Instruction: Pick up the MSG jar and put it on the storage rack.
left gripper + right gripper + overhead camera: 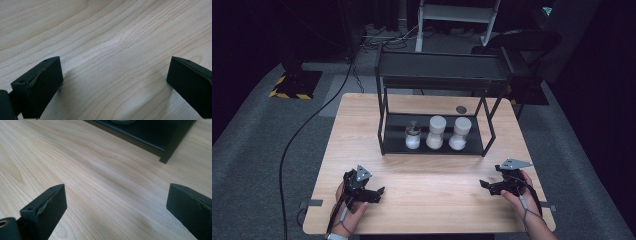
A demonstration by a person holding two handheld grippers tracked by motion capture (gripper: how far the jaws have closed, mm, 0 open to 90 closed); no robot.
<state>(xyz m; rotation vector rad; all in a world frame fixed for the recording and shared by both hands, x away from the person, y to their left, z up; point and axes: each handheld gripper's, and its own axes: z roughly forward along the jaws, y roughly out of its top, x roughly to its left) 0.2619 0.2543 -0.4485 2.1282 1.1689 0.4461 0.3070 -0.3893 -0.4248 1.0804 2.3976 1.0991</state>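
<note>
Over the table (422, 200), both grippers' jaws gape wide, holding nothing.

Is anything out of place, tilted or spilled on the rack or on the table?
Nothing stands out. The three jars stand upright in a row on the rack's lower shelf, with no spill visible, and both claws, left and right, are open above bare wood.

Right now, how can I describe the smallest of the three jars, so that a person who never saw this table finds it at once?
Find the black metal two-level rack standing at the far middle of the light wooden table. On its lower shelf three jars of white powder stand in a row. The one you want is the short clear glass jar at the left end; the middle white-lidded jar and the right white-lidded jar are taller.
</note>
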